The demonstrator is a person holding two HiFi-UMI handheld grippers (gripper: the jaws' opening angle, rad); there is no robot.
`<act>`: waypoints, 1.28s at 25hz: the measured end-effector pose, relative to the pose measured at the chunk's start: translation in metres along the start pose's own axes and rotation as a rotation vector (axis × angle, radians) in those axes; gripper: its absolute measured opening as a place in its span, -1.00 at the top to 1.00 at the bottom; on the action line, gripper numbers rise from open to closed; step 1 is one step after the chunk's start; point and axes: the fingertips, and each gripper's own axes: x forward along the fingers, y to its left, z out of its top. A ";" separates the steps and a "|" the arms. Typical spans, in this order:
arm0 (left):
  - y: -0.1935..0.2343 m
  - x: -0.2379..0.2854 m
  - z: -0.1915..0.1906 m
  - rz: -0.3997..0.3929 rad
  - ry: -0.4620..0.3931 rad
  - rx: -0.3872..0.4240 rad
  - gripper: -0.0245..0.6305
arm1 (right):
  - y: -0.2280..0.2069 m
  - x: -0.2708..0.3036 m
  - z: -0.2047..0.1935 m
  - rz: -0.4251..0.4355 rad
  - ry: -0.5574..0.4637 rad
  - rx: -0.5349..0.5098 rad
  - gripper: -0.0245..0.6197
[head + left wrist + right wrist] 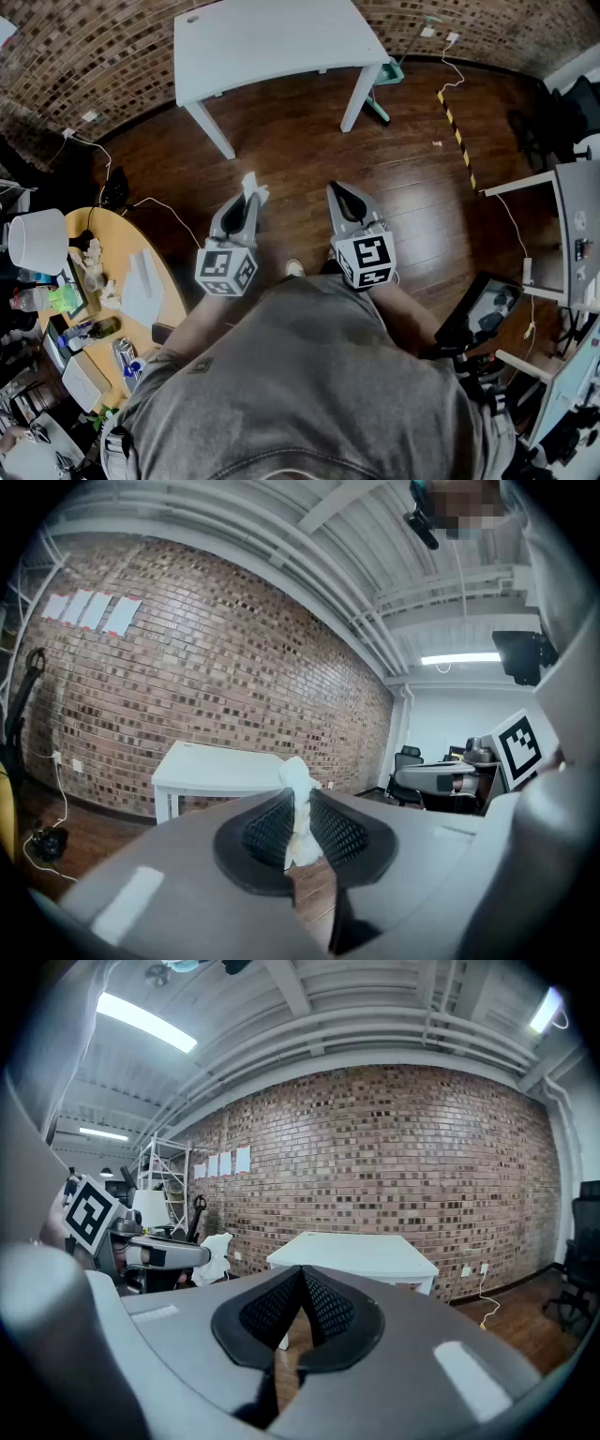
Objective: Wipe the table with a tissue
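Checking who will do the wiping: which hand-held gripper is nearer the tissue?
Left. The left hand-held gripper is shut on the tissue. The right hand-held gripper is alongside, apart from it, jaws together on nothing.

The floor [403, 187] is glossy wood, the table [272, 37] smooth matt white, the wall [75, 56] rough brick, the tissue [298, 794] crumpled paper.

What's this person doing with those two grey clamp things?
A person holds a gripper in each hand. The left gripper is shut on a crumpled white tissue; the right gripper is shut with nothing in it. The white rectangular table stands some way ahead, so no wiping is under way yet.
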 end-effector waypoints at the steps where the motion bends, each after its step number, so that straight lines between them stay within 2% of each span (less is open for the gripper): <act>1: 0.001 0.002 0.000 0.000 0.001 -0.001 0.78 | -0.002 0.001 0.001 -0.002 0.000 -0.002 0.88; 12: 0.002 0.056 0.010 0.014 0.006 0.011 0.78 | -0.053 0.031 0.008 -0.011 -0.016 0.002 0.88; 24: -0.033 0.183 0.041 0.024 -0.002 0.029 0.78 | -0.170 0.075 0.028 -0.007 -0.034 0.026 0.88; 32: -0.058 0.246 0.050 0.047 0.004 0.038 0.78 | -0.236 0.097 0.033 0.011 -0.038 0.048 0.88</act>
